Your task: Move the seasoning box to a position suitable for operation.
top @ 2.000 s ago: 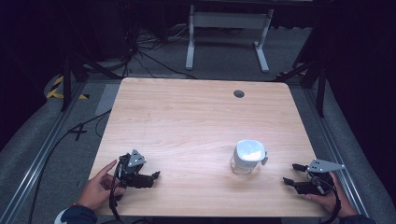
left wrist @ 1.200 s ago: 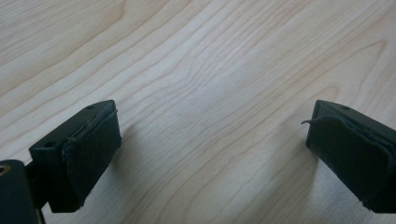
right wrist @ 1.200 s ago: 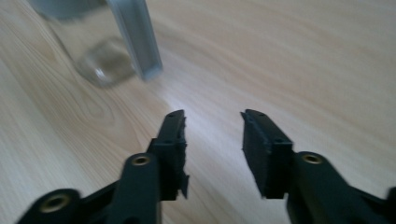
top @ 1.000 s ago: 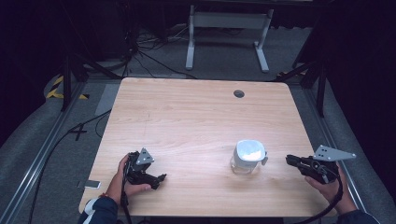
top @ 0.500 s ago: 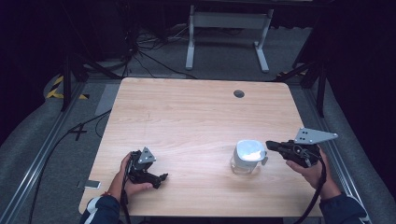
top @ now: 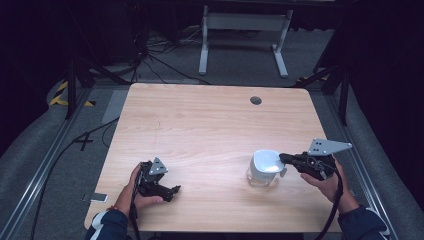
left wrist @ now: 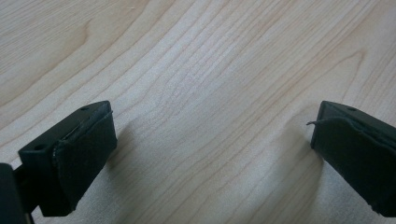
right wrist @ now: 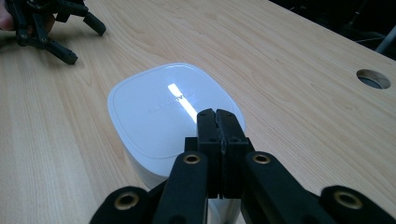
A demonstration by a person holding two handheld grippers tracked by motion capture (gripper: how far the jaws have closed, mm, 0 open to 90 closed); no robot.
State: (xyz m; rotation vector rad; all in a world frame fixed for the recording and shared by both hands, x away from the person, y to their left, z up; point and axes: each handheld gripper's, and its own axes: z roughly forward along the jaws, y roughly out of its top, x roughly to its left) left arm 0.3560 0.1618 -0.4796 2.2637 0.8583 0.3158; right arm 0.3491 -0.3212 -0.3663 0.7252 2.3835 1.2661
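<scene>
A white lidded container (top: 265, 168) with a clear lower body stands on the wooden table (top: 210, 125), right of centre; its square rounded lid (right wrist: 170, 109) shines. My right gripper (top: 284, 159) is shut with nothing between its jaws; its tips (right wrist: 217, 122) hover at the lid's near edge, and I cannot tell whether they touch it. My left gripper (top: 171, 192) rests on the table at the front left, open, its pads (left wrist: 86, 154) spread wide over bare wood. The right gripper view also shows the left gripper (right wrist: 51, 23) at its far left.
A round cable hole (top: 256, 100) sits near the table's far edge. A white stand (top: 242, 30), cables and dark frame legs are on the floor beyond the table. A small flat object (top: 95, 198) lies on the floor by the front left corner.
My right gripper has risen from the table's right edge and moved left to the container's lid. A hand has taken hold of the left gripper, which stays in place.
</scene>
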